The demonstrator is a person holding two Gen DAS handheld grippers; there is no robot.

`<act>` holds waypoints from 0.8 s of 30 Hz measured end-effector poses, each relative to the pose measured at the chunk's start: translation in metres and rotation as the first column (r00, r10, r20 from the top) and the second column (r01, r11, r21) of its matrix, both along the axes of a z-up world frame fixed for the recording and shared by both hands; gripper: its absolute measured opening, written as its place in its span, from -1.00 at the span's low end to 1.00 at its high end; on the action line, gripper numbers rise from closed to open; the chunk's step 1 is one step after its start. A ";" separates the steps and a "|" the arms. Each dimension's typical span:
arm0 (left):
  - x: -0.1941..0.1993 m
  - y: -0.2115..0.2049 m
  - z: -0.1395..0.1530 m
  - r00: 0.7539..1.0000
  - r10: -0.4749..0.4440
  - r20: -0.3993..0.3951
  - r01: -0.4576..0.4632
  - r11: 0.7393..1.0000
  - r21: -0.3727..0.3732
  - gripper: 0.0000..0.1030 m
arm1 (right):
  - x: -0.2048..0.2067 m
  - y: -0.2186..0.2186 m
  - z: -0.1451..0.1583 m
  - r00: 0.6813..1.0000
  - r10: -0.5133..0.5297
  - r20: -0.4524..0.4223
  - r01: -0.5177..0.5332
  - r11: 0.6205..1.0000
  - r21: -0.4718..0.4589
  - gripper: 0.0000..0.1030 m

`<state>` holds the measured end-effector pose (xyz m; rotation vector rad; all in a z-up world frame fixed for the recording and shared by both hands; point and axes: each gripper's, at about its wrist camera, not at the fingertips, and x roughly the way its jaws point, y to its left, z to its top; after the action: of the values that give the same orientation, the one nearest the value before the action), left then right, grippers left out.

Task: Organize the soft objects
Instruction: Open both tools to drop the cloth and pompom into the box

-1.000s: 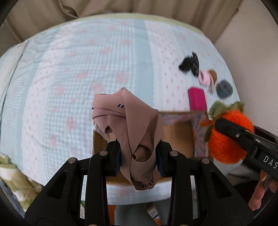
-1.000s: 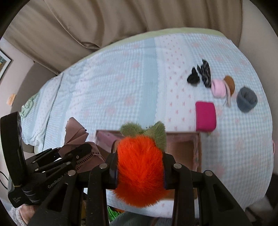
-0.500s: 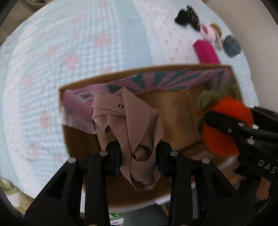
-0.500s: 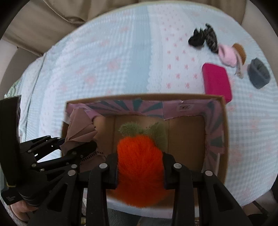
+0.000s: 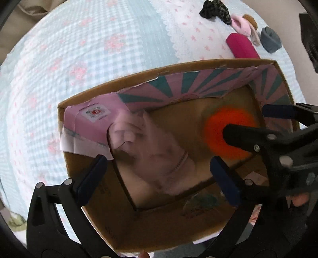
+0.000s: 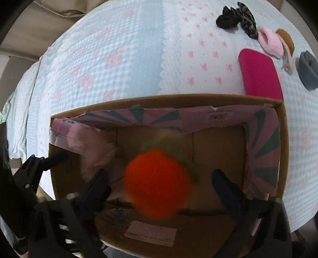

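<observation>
Orange plush point(image 6: 158, 183); dusty-pink cloth point(image 5: 151, 156); brown box point(image 6: 169, 100), pink-teal striped flaps; blue-checked bedspread point(image 6: 123, 49).

We are looking at a bed point(image 6: 127, 65) wearing a pale blue checked cover with pink flower prints. A cardboard box point(image 6: 165, 100) is sitting on it at the near edge. Just beyond the box's far right corner, a magenta roll point(image 6: 259, 76) is lying. Farther right, we are seeing a grey bundle point(image 6: 308, 70), a pink fuzzy piece point(image 6: 270, 42), a brown piece point(image 6: 286, 38) and black fabric point(image 6: 236, 16).
</observation>
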<state>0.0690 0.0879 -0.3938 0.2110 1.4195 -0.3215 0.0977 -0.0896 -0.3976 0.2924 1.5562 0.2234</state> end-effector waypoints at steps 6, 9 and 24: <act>-0.006 0.000 0.006 1.000 0.000 -0.017 0.000 1.000 0.009 0.99 | -0.009 -0.008 0.004 1.000 -0.013 -0.002 0.013 1.000 0.018 1.00; -0.010 0.001 0.013 1.000 0.006 -0.012 -0.006 1.000 0.006 0.99 | -0.011 -0.007 0.011 1.000 -0.011 0.012 0.010 1.000 0.012 1.00; -0.040 0.020 0.092 0.992 0.079 0.093 -0.076 0.996 -0.040 0.99 | -0.033 -0.012 0.096 0.985 0.000 0.173 0.006 1.000 -0.030 1.00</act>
<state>0.0286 0.1081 -0.3014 0.1388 1.3233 -0.2700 0.0650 -0.1013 -0.3015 0.2452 1.3854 0.2173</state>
